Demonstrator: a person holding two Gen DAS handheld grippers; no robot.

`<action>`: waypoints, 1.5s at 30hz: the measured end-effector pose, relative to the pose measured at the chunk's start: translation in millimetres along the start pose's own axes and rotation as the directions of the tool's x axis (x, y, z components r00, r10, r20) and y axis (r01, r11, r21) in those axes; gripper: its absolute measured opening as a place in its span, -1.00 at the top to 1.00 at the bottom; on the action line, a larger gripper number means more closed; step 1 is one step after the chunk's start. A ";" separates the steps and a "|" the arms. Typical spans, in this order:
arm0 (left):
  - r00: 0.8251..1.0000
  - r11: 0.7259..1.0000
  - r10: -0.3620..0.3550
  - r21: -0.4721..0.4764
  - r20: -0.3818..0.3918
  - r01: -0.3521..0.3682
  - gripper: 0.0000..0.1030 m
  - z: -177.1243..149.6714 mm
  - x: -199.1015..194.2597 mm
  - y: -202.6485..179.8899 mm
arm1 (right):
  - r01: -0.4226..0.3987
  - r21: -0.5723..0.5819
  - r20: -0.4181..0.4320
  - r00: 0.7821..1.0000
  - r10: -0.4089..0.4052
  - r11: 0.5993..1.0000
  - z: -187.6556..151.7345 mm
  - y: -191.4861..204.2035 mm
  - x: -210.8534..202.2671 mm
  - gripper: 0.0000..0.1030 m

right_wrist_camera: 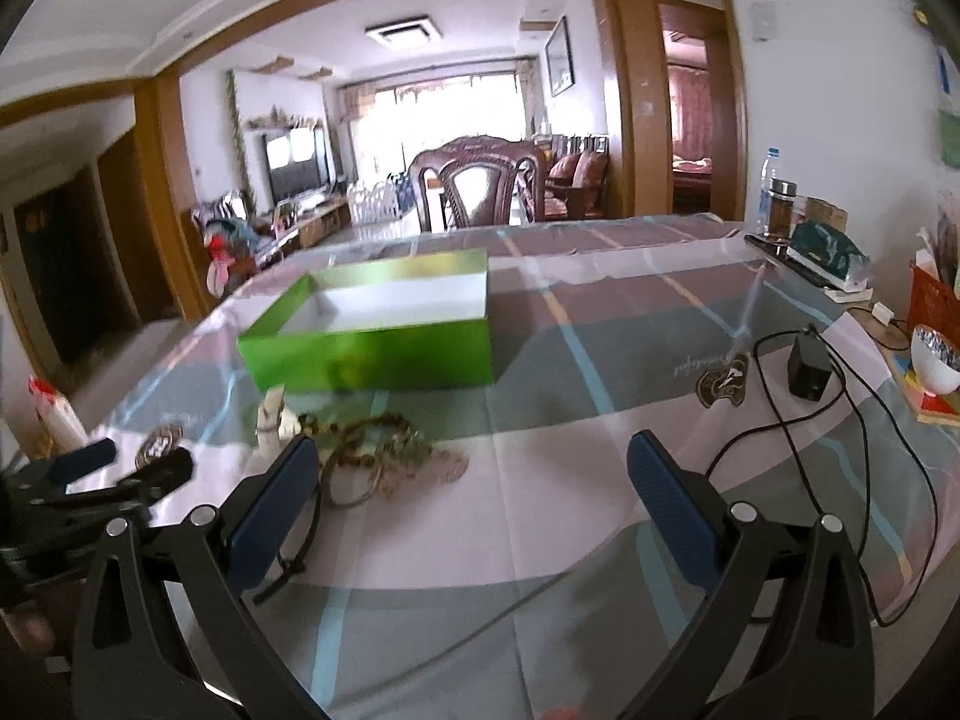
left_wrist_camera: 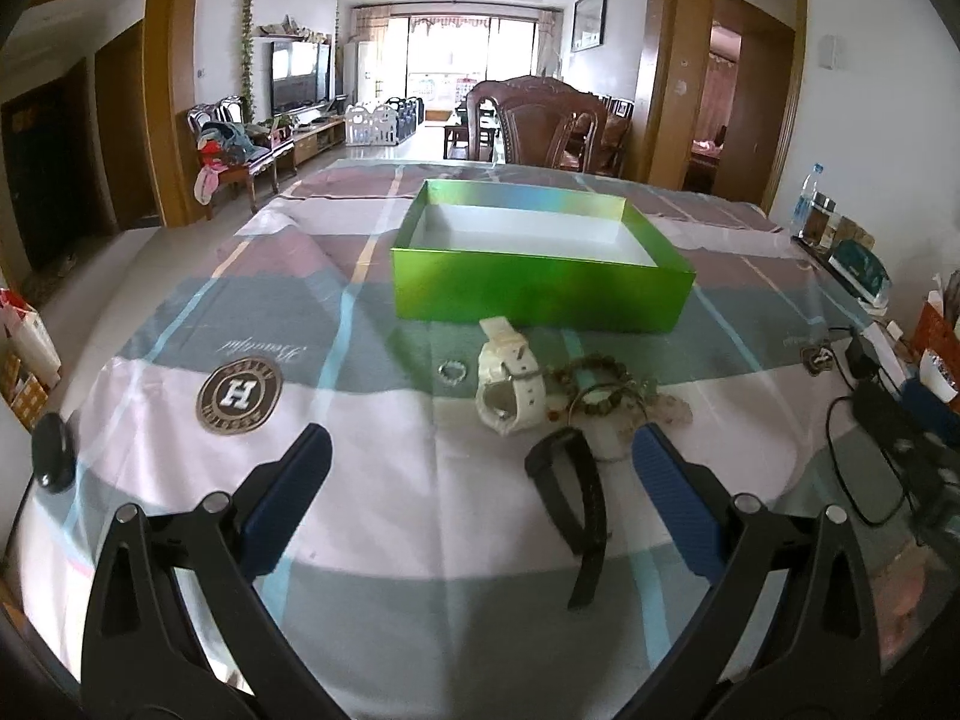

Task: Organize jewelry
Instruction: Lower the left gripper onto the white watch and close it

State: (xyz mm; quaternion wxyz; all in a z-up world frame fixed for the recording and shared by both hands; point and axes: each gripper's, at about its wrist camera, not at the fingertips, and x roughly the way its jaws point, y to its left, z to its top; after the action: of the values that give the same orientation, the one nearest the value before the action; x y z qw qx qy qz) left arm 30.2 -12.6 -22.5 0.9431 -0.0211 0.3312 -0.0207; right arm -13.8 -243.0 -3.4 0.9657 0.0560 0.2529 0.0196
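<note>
An open green box (left_wrist_camera: 540,288) with a white inside stands mid-table; the right wrist view shows the green box (right_wrist_camera: 372,354) to the left. In front of it lie a white watch (left_wrist_camera: 507,384), a small ring (left_wrist_camera: 451,371), beaded bracelets (left_wrist_camera: 600,387) and a black band (left_wrist_camera: 576,498). My left gripper (left_wrist_camera: 480,450) is open just short of the pile, the black band between its fingers. My right gripper (right_wrist_camera: 474,462) is open, right of the beaded bracelets (right_wrist_camera: 372,450). The left gripper (right_wrist_camera: 114,468) shows at its far left edge.
A checked cloth (left_wrist_camera: 360,516) covers the table. Along the right edge sit a black adapter (right_wrist_camera: 807,369) with cables, a bowl (right_wrist_camera: 933,357), a red basket (right_wrist_camera: 933,303), jars and a bottle (right_wrist_camera: 768,192). A wooden chair (left_wrist_camera: 540,132) stands behind the table.
</note>
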 end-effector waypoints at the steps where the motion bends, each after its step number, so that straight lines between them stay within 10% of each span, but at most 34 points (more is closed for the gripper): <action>1: 1.000 1.000 0.004 0.010 -0.018 -0.004 -0.91 3.4 8.7 -4.6 | 0.002 0.003 0.000 1.000 -0.002 1.000 1.6 -1.8 0.3 -0.95; 10: 0.991 0.999 0.028 0.035 -0.133 -0.023 -0.55 18.5 76.5 -30.8 | 0.011 -0.002 -0.035 0.999 -0.011 1.000 1.6 -7.9 10.2 -0.95; 18: 0.979 0.997 -0.022 -0.070 -0.202 0.008 0.66 19.6 110.1 -20.8 | 0.018 0.005 -0.054 0.998 -0.018 1.000 -1.0 -17.8 18.5 -0.95; 41: 0.980 0.997 -0.072 -0.022 0.186 0.077 0.70 9.1 -25.8 29.0 | -0.140 -0.019 -0.224 0.965 0.132 0.990 -2.6 -2.5 93.8 -0.93; 45: 0.981 0.997 -0.067 -0.035 0.184 0.074 0.70 9.2 -24.9 37.5 | -0.164 -0.031 -0.254 0.955 0.151 0.986 0.4 5.6 108.1 -0.44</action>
State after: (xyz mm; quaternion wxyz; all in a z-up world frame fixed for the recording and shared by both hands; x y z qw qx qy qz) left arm 17.5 26.4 -1.8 0.9675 -0.0543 0.2429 -0.0453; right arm 80.5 -230.4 -55.0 0.9225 0.0483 0.3669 0.1099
